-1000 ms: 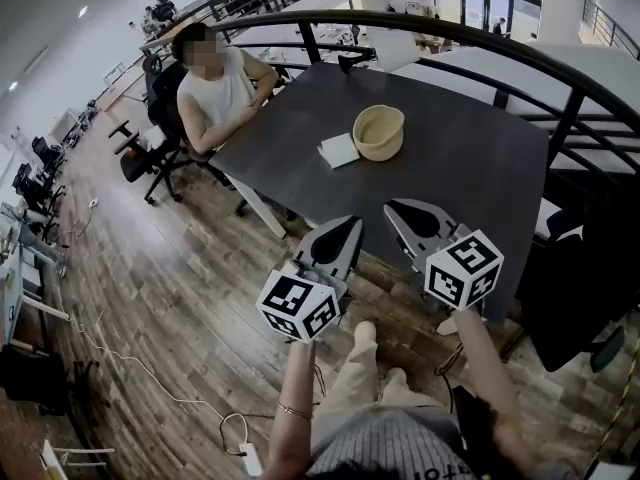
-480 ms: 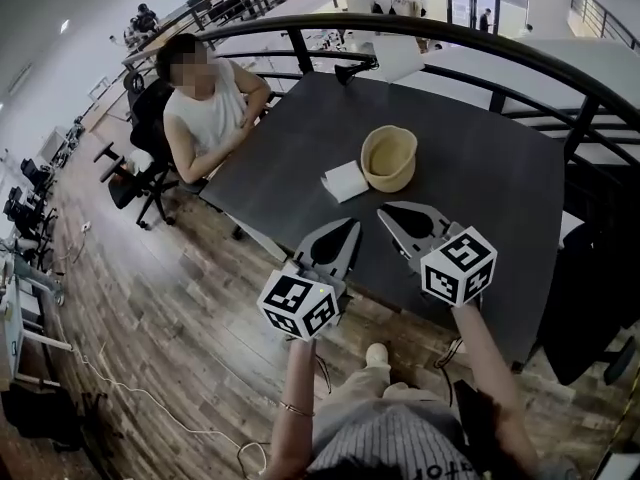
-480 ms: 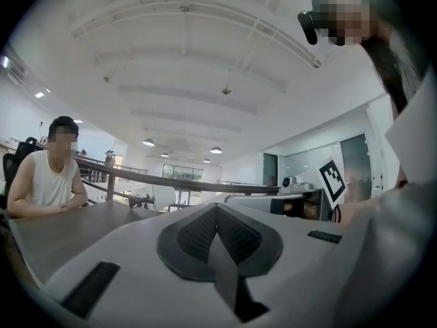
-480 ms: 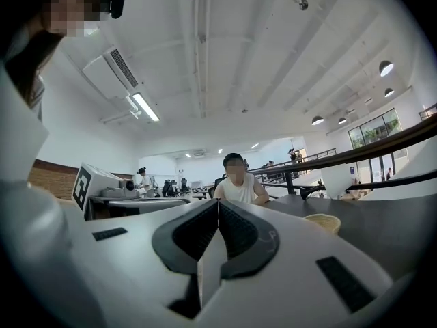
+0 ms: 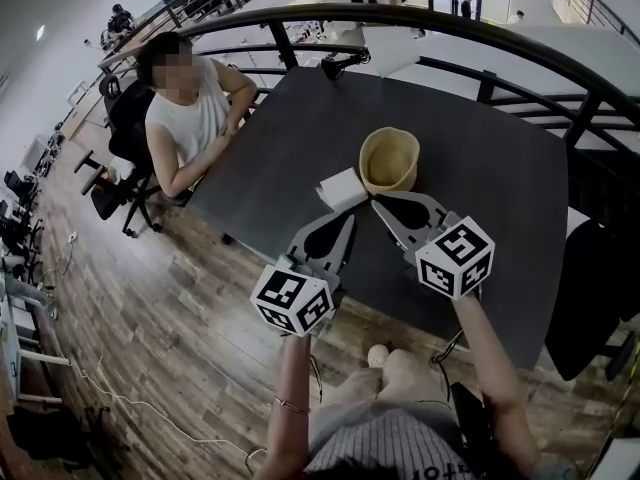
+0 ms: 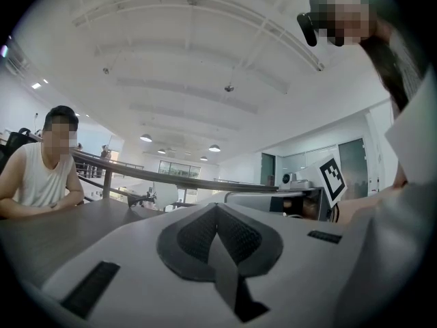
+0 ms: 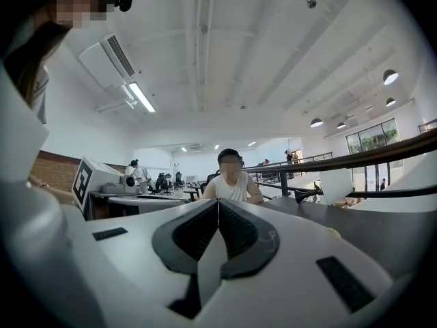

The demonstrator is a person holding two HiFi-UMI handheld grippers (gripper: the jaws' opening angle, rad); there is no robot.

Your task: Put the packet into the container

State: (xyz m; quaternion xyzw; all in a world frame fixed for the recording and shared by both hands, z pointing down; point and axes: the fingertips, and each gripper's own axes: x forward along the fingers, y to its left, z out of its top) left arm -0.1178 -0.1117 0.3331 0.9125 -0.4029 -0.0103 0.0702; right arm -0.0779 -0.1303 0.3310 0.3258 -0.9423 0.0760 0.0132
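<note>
the white, flat, square packet (image 5: 342, 189) lies on the dark table (image 5: 480, 158), just in front of the left gripper (image 5: 347, 224) and the right gripper (image 5: 380, 205). it sits right beside the tan container (image 5: 389, 158). both grippers are closed tight and hold nothing. only the head view shows the packet.

Dark table (image 5: 490, 178), curved black railing (image 5: 420, 16) behind. Seated person (image 5: 188, 118) at its left edge, probably on office chair (image 5: 118, 158). Wood-plank floor (image 5: 170, 308).
</note>
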